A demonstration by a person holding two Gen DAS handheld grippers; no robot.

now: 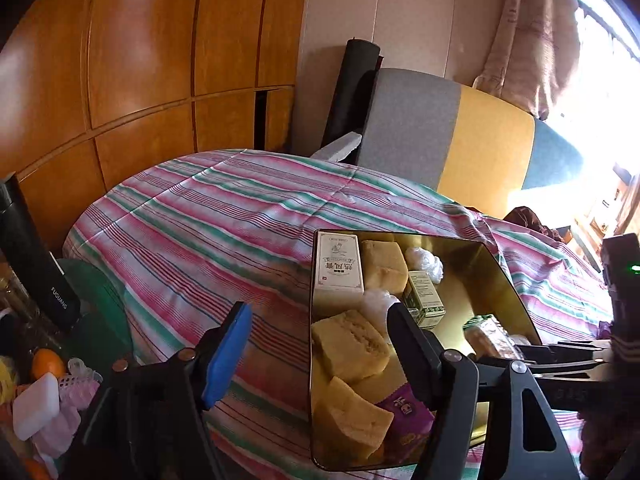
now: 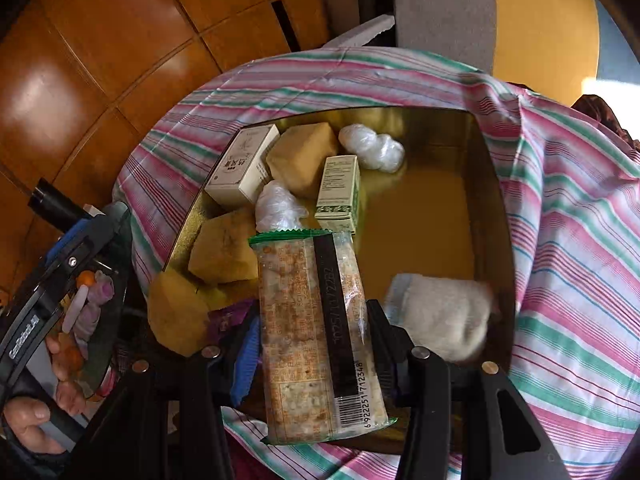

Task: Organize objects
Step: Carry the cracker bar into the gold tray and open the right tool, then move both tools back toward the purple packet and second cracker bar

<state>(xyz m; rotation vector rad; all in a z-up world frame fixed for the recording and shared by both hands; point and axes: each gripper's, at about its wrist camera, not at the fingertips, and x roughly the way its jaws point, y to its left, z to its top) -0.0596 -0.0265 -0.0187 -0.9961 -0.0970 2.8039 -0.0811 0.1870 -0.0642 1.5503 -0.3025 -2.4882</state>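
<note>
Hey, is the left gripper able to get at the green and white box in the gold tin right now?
Probably yes. The left gripper is open and empty beside the gold tin, and the green and white box lies near the top of the pile. The cracker packet in the right gripper hovers nearby.

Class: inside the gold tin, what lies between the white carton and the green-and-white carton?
A tan sponge block and a crumpled plastic bag, seen in the right wrist view.

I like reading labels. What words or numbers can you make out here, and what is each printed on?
"FUGUANG": black flask.
"6 922251 712348": barcode on the snack packet held in the right hand-held gripper.
"2025/11/22B2", roughly: same packet's black stripe.
Print on the white box and green box: too small to read.
</note>
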